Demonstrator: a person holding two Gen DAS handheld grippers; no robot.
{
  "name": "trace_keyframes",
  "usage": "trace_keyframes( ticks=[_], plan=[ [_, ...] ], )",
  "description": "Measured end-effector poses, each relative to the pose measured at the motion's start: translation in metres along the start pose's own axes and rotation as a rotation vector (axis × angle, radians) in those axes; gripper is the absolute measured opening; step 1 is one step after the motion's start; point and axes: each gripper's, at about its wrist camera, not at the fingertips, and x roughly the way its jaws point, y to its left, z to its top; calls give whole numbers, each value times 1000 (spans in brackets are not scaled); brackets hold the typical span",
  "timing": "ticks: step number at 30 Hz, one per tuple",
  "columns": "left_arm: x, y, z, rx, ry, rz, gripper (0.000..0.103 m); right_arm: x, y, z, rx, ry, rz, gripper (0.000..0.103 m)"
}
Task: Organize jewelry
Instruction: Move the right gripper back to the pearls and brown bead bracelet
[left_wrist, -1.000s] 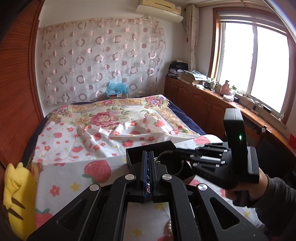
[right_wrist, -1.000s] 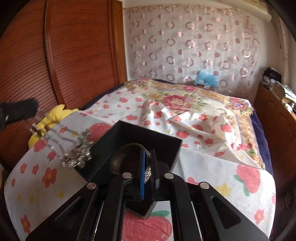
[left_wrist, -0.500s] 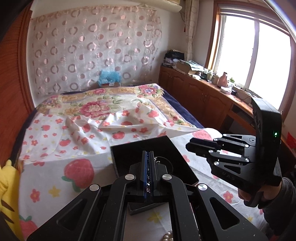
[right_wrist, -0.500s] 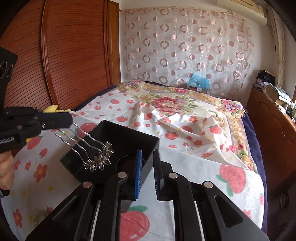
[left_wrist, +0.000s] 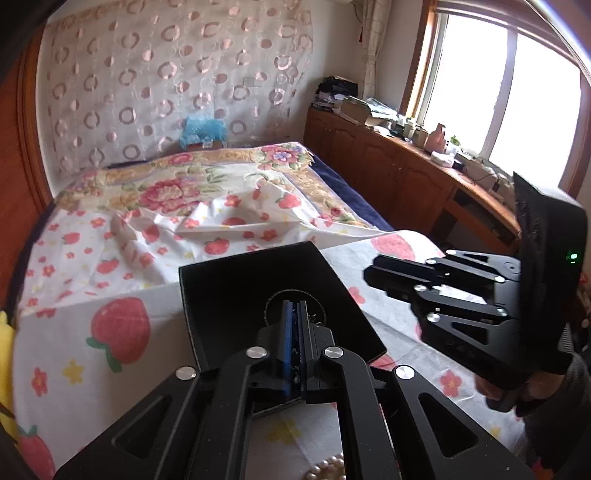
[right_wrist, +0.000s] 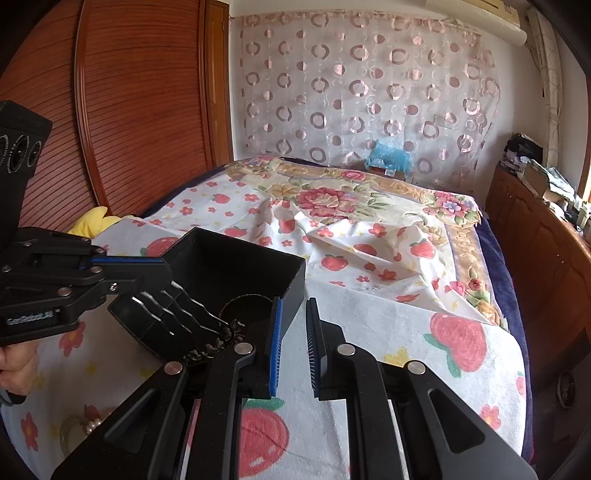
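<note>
Hair clips: silver wavy hair clips with little sparkly ends, bunched side by side, hanging over the open black box.
Box: square, dark inside, with a round ring shape on its floor; it sits on the bed.
Pearls: a string of pearls lies on the sheet near the bottom of the left view.
Left gripper: its jaws are clenched tight on the hair clips; it points down over the box, held in a hand at the left edge of the right view.
Right gripper: its jaws are released with a small gap, and nothing is between them; it is just beside the box's near wall.
Bed: a white sheet with red strawberries and flowers, all wrinkly.
Room: a curtain with pink circles, a brown wooden door, a bright window, wooden cabinets, and a yellow plush toy.
</note>
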Motion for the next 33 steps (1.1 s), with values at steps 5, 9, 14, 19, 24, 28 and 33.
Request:
trace_keyframes(
  ticks=[5,9,14,19,24,28,33],
  plan=[
    [-6,-2,0,20,-5,51,39,-9,1,-3,2,-3,-17,14],
    [-19,-3,-2,26,-20,62,44,-24,4,-13,1,-11,-29,14],
    [-39,-7,-15,30,-44,80,52,-41,7,-28,4,-8,-37,14],
    [-58,-11,-34,32,-56,88,54,-60,12,-52,30,3,-30,14],
    [-68,-13,-57,23,-42,95,54,-66,21,-77,53,33,-29,14],
    [-73,-15,-74,22,-24,113,54,-69,27,-95,68,58,-23,21],
    [-82,-17,-94,16,-16,128,54,-77,35,-109,88,67,4,25]
  ],
)
